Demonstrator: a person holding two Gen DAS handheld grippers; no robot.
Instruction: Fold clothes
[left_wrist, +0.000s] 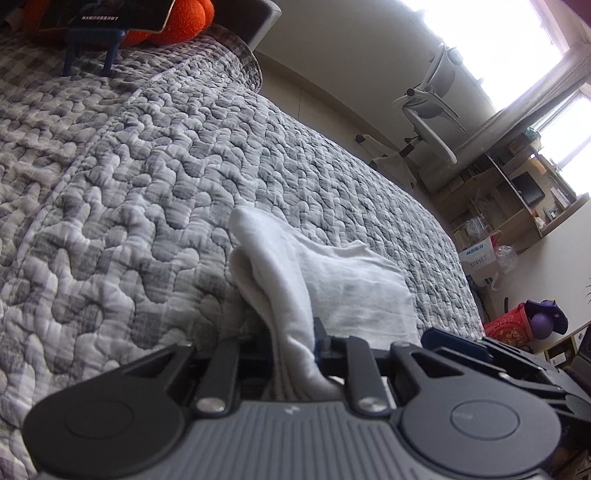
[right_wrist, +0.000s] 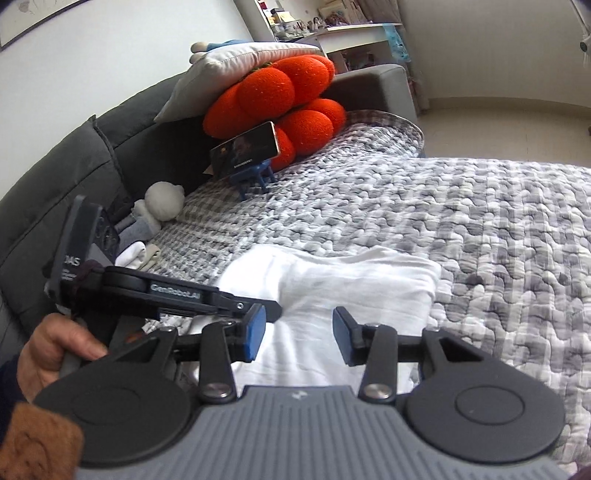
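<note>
The left gripper (left_wrist: 295, 343) pinches a fold of the white cloth (left_wrist: 332, 280) tight and lifts it off the grey quilt (left_wrist: 147, 166). The rest of the cloth lies just ahead of it. The right gripper (right_wrist: 299, 332) hangs over the cloth with its jaws apart, holding nothing.

Ahead and to your right the quilted bed (right_wrist: 461, 221) lies open. To your left, the sofa back (right_wrist: 74, 155), orange cushions (right_wrist: 280, 96) and the phone on its stand (right_wrist: 245, 153) block passage.
</note>
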